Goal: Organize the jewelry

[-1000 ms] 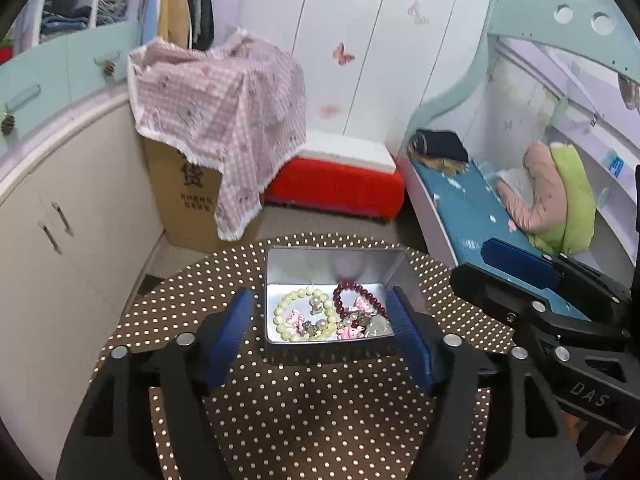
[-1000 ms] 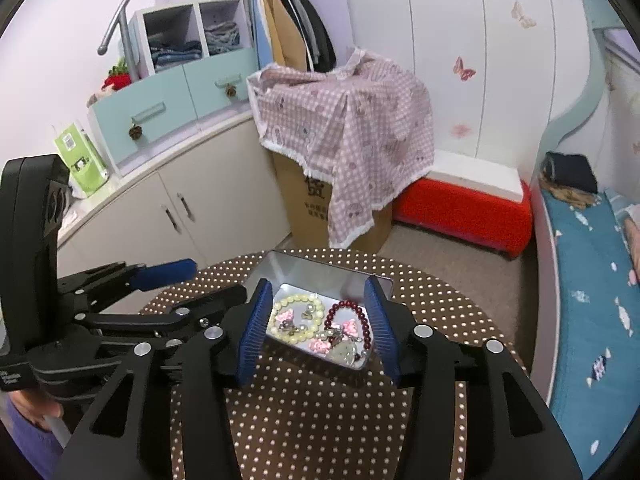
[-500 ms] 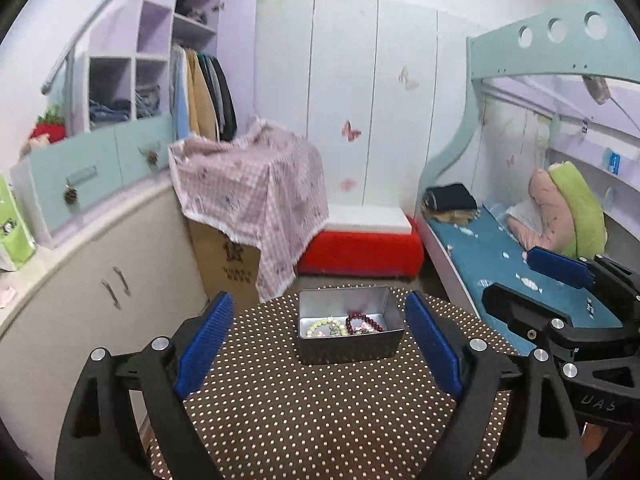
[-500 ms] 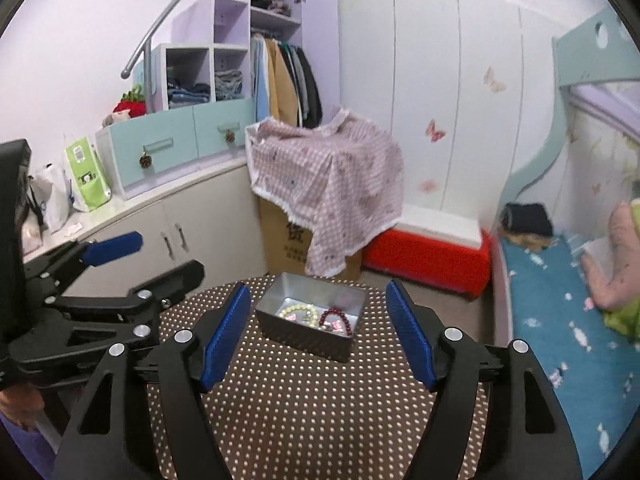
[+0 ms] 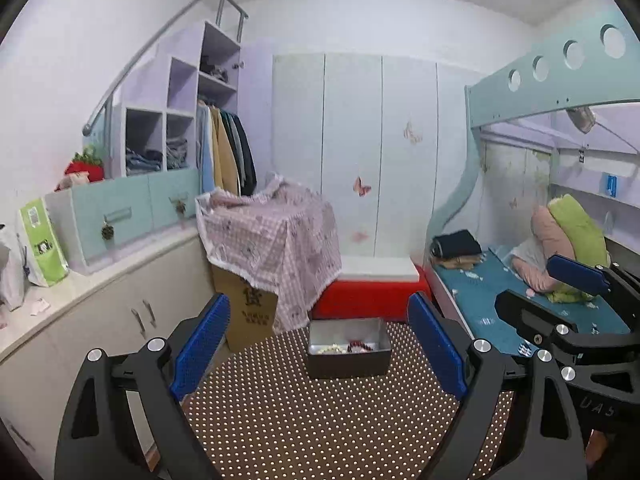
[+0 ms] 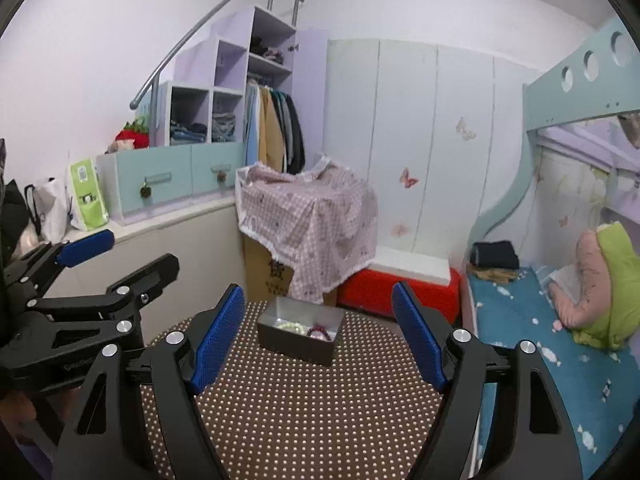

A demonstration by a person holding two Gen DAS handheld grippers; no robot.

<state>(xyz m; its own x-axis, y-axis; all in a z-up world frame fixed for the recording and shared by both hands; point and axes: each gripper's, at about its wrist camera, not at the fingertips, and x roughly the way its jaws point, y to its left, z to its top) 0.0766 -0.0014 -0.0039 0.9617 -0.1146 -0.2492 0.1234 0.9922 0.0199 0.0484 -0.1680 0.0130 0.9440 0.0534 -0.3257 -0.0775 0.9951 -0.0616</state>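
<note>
A small metal tin [image 5: 349, 350] stands at the far side of the round brown polka-dot table [image 5: 320, 412]. It holds a pale green bead bracelet [image 5: 331, 347] and a dark red bead bracelet [image 5: 361, 346]. The tin also shows in the right wrist view [image 6: 300, 335]. My left gripper [image 5: 319, 320] is open and empty, well back from the tin and above the table. My right gripper [image 6: 318, 308] is open and empty, also back from the tin. Each gripper shows in the other's view, the right one [image 5: 560, 300] and the left one [image 6: 100, 268].
A cardboard box under a checked cloth [image 5: 272, 236] and a red-and-white box [image 5: 372, 288] stand on the floor behind the table. White cabinets [image 5: 100, 320] run along the left. A bunk bed with a blue mattress [image 5: 540, 312] is on the right.
Both grippers have pulled back and up from the tin, which now looks smaller and farther. Both stayed open and empty. The jewelry stayed in the tin.
</note>
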